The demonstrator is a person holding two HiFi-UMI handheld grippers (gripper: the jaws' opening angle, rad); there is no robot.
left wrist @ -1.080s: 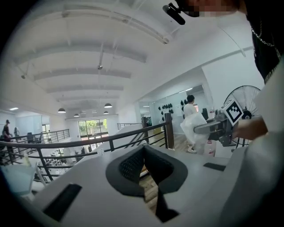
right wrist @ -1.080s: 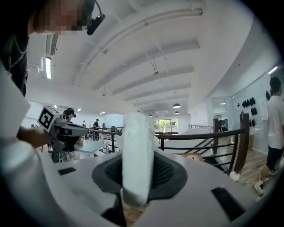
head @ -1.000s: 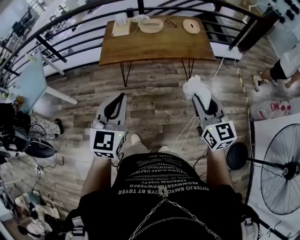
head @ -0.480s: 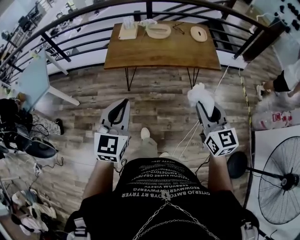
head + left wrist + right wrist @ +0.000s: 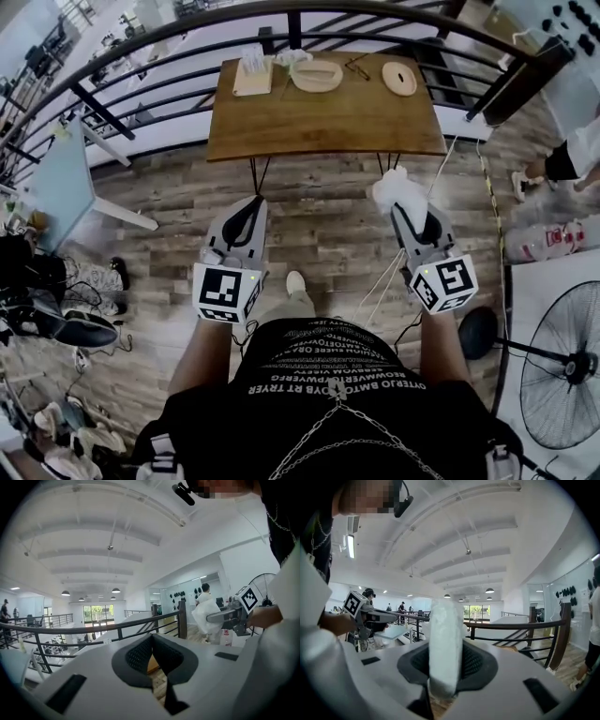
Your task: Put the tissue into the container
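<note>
The wooden bench (image 5: 319,117) stands ahead, well apart from both tools. The left hand-held gripper (image 5: 251,208) points forward over the floor, jaws together and empty. The right hand-held gripper (image 5: 405,211), level beside it, pinches a crumpled white tissue (image 5: 397,187) that billows past its tips.

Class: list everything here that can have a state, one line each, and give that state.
Right gripper: jaws shut on the crumpled white tissue, held in the air.
Crumpled white tissue: gripped, not yet in the container.
Left gripper: jaws shut, nothing between them.
Pale oval container: on the brown wooden table, open-topped; contents too small to tell.
</note>
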